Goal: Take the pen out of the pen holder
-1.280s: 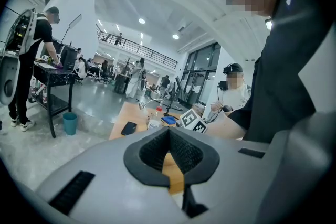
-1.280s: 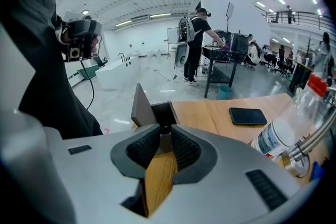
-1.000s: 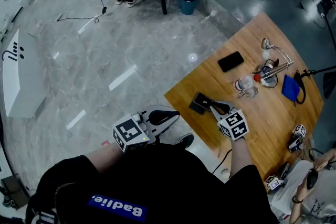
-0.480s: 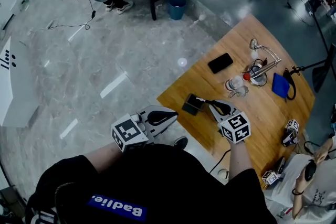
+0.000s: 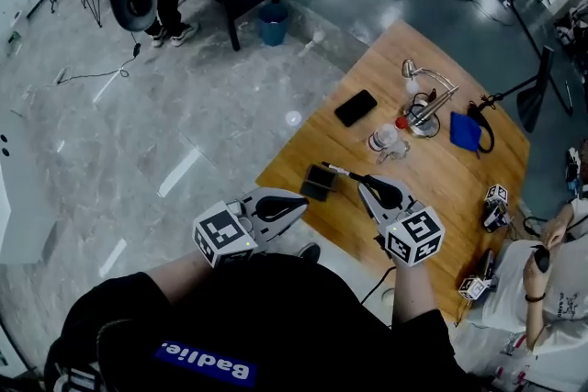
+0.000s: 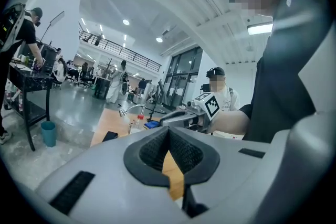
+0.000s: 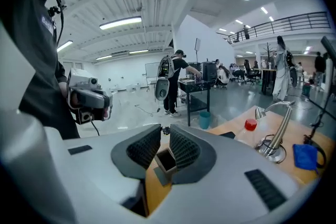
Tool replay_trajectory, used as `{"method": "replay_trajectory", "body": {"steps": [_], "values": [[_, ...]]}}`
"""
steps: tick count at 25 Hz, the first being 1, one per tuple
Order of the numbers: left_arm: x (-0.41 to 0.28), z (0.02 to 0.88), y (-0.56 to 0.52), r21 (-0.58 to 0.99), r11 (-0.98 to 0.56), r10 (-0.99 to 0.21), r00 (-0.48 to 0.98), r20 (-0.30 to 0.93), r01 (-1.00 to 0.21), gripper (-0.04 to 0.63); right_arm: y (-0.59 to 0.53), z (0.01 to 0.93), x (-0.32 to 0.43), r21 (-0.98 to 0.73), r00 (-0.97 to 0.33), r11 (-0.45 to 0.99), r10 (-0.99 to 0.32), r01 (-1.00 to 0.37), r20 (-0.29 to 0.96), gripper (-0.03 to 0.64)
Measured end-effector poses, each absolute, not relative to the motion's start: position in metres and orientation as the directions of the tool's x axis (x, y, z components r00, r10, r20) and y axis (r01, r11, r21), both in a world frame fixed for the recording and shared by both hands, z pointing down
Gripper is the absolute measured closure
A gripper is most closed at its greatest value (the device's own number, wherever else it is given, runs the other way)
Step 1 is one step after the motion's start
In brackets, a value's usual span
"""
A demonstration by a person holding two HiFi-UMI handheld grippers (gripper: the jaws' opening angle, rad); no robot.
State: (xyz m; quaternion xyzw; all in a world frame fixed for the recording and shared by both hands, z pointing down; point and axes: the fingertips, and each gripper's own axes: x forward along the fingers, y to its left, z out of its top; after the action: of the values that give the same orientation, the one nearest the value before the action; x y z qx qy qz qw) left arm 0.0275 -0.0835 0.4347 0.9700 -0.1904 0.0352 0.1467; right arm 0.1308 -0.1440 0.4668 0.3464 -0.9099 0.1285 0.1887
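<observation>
closest to the person, the left gripper [image 5: 299,201] hangs at the near edge of the wooden table [image 5: 441,197]. its fingers are pressed together on nothing, off to the side of the work.

further out, the right gripper [image 5: 365,182] has its fingers clenched on the pen [image 5: 342,171], pinching it right at the tips. the dark shaft sticks out ahead of the fingertips, lying low and close to level.

the pen holder [image 5: 318,183], a small dark open-topped box, sits on the table just ahead of and below those fingertips. in the right gripper view its mouth shows under the narrow gap between the fingers. i think the pen's far end is clear of the box, but from above the two overlap and i can't be sure.

to finish this well i'd keep the pinch firm, because the hold is only at the tips and the pen could swivel. i'd draw up and back along the pen's own line, so its end doesn't catch the rim and drag the light box.

well beyond the fingers lie a black phone [image 5: 356,107], a red-capped bottle [image 5: 386,136] and a desk lamp [image 5: 424,101].
</observation>
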Motion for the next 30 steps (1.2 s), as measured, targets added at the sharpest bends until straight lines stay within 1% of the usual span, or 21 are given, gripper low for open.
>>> {"method": "replay_trajectory", "body": {"steps": [6,13,20,30], "values": [[0.043,0.426,-0.078,0.26,-0.913,-0.297,0.949,0.104,-0.314,0.595,-0.118,0.438,0.132,-0.133,-0.68,0.686,-0.64,-0.715,0.357,0.557],[0.057,0.416,-0.07,0.247,-0.936,-0.236,0.967,0.093,-0.252,0.595,-0.09,0.422,0.125,-0.212,-0.68,0.646,-0.682,-0.733,0.269,0.557],[0.067,0.415,-0.063,0.24,-0.947,-0.196,0.976,0.093,-0.213,0.595,-0.074,0.42,0.112,-0.259,-0.695,0.646,-0.683,-0.718,0.223,0.557],[0.071,0.416,-0.059,0.242,-0.949,-0.185,0.978,0.095,-0.203,0.595,-0.068,0.422,0.107,-0.276,-0.701,0.646,-0.678,-0.712,0.22,0.557]]}}
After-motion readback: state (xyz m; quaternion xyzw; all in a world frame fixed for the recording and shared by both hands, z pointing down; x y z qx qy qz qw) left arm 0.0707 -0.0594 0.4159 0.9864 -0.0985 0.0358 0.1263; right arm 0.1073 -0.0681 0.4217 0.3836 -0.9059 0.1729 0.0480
